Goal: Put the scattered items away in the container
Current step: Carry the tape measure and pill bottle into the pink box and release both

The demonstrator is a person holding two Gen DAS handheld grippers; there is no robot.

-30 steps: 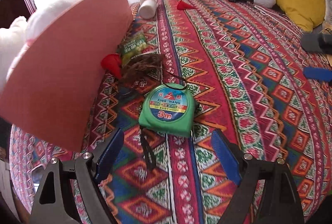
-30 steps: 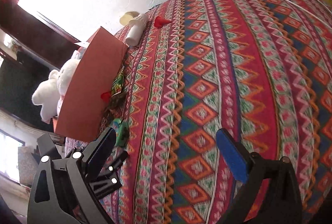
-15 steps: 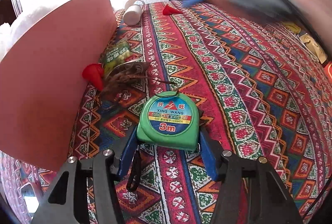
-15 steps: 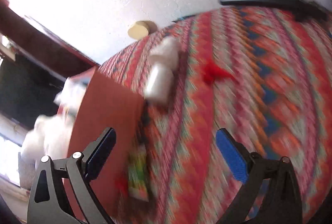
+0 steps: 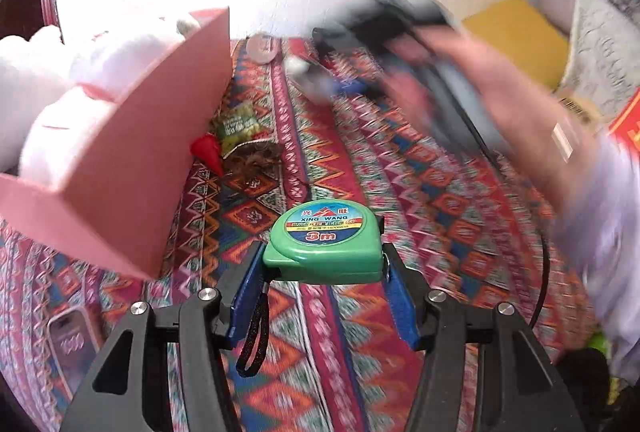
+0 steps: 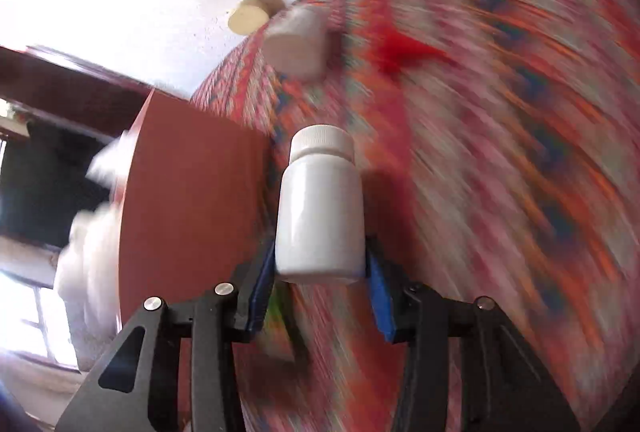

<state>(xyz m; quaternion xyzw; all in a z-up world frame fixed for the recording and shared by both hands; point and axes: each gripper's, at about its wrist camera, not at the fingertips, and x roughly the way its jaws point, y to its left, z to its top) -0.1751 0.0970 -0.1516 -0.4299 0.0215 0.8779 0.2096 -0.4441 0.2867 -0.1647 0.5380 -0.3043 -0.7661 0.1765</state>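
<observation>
My left gripper (image 5: 322, 272) is shut on a green tape measure (image 5: 324, 246) and holds it above the patterned bedspread (image 5: 420, 200). The pink cardboard box (image 5: 120, 168), holding white plush toys (image 5: 52, 84), stands to its left. My right gripper (image 6: 320, 272) is shut on a white plastic bottle (image 6: 320, 208), held upright beside the box's red-brown wall (image 6: 192, 200). In the left wrist view the right hand and gripper (image 5: 460, 72) show as a blur at the upper right. A red cone (image 5: 206, 148), a green snack packet (image 5: 238, 122) and a brown tangle (image 5: 254, 158) lie by the box.
A second white bottle (image 6: 296, 40) and another red cone (image 6: 404, 52) lie far up the bed, blurred. A phone (image 5: 74, 342) lies at the lower left. A yellow pillow (image 5: 516, 32) is at the far right. A round beige disc (image 6: 248, 18) sits by the white wall.
My left gripper closed on the tape measure and lifted it. My right gripper swung to the far bottles, closed on a white bottle and now carries it beside the box.
</observation>
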